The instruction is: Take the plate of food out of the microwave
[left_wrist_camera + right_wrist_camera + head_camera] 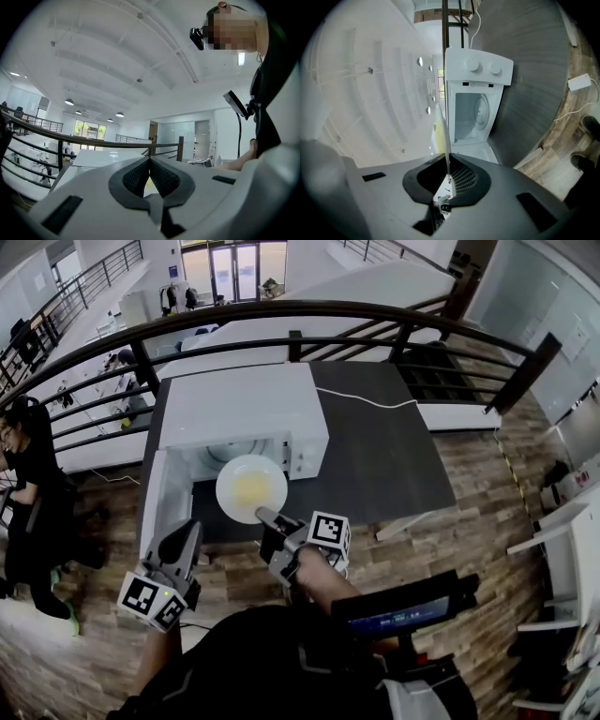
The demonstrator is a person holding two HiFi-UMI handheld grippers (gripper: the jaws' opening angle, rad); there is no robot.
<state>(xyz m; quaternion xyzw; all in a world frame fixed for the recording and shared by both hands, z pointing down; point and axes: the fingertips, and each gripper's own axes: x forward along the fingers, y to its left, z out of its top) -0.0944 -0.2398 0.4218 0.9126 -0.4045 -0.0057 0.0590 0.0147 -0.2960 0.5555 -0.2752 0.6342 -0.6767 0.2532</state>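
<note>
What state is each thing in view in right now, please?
Microwave: door open, no plate inside.
Plate: outside the microwave, held by its rim, food on it.
Right gripper: shut on the plate.
Left gripper: shut, empty.

no words or numbers legible, black-and-white square code marker on the left gripper, another on the right gripper, dark label strip on the microwave front, print too small to read
</note>
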